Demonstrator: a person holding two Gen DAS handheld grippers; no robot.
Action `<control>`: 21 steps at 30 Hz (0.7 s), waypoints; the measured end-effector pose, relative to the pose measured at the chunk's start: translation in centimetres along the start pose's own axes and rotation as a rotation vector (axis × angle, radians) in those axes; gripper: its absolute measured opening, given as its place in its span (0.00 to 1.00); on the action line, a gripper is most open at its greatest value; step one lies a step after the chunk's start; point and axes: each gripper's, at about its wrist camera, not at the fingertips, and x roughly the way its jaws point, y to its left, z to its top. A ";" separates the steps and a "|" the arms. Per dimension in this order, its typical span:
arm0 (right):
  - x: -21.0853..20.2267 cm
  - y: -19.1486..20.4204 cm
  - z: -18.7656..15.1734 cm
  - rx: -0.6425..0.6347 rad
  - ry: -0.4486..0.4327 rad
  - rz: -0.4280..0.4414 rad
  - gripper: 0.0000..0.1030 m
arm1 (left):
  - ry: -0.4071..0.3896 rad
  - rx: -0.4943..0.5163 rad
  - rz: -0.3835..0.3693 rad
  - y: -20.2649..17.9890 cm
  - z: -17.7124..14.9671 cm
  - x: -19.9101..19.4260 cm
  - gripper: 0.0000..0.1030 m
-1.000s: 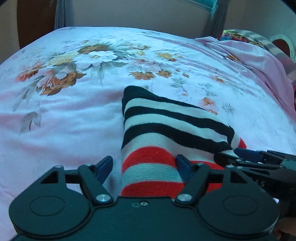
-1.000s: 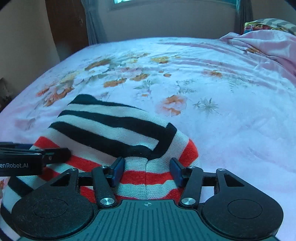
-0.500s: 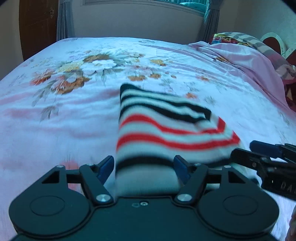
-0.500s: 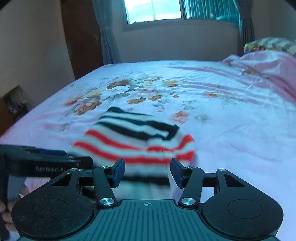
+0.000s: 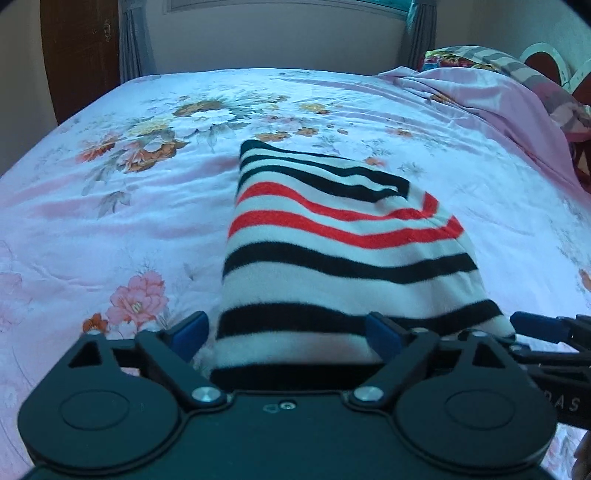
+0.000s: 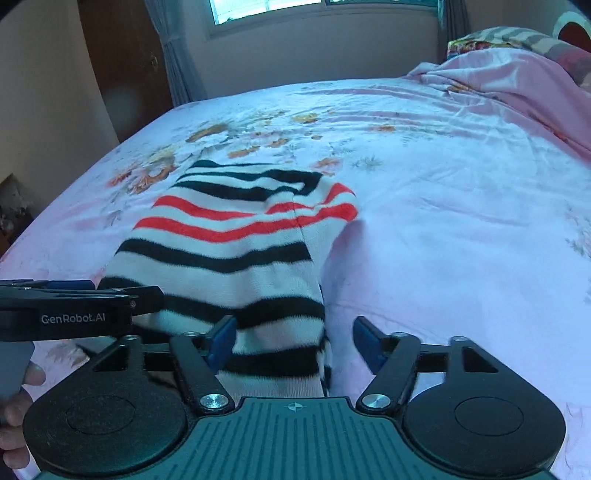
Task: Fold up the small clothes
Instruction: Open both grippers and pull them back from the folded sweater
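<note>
A small knit garment (image 5: 332,236) with black, white and red stripes lies folded on the bed; it also shows in the right wrist view (image 6: 236,236). My left gripper (image 5: 286,334) is open, its blue pads (image 5: 192,330) astride the garment's near left edge. My right gripper (image 6: 295,341) is open over the garment's near right corner, which lies between its pads (image 6: 221,338). Each gripper shows at the edge of the other's view: the right one (image 5: 546,328) and the left one (image 6: 74,295).
The bed sheet (image 5: 110,221) is pink with flower prints. A bunched pink blanket (image 6: 517,81) and a pillow (image 5: 480,59) lie at the far right. A wall with a window (image 6: 295,3) stands behind the bed, a dark door (image 6: 122,55) at the left.
Both grippers have pulled back toward me and risen. More of the garment now shows, with its black-and-white striped near end between the open fingers.
</note>
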 end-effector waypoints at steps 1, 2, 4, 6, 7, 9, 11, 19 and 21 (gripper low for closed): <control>-0.1 -0.4 -0.2 0.012 0.010 0.008 0.76 | 0.004 0.003 0.009 -0.2 -0.2 -0.1 0.92; -0.2 -0.7 -0.5 0.025 0.020 0.006 0.76 | 0.007 0.005 0.020 -0.4 -0.3 -0.3 0.94; -0.6 -1.1 -0.9 0.047 0.036 0.011 0.77 | 0.007 -0.002 0.028 -0.6 -0.5 -0.7 0.99; -1.0 -1.2 -1.0 0.059 0.045 0.012 0.82 | 0.006 -0.003 0.045 -0.9 -0.6 -1.2 0.98; -1.2 -1.2 -1.0 0.064 0.048 0.015 0.87 | 0.008 0.000 0.048 -1.0 -0.6 -1.4 0.99; -1.7 -1.1 -0.9 0.072 0.054 0.019 0.94 | 0.026 0.004 0.071 -1.3 -0.6 -1.7 0.99; -2.2 -0.9 -0.7 0.074 0.056 0.021 0.98 | 0.050 0.004 0.083 -1.5 -0.6 -2.0 0.99; -3.9 -0.6 0.0 0.119 0.071 0.006 1.00 | -0.038 0.056 0.121 -2.2 -1.4 -5.4 0.98; -4.3 -0.5 0.0 0.118 0.084 0.005 1.00 | -0.063 0.053 0.146 -2.5 -1.6 -6.4 0.99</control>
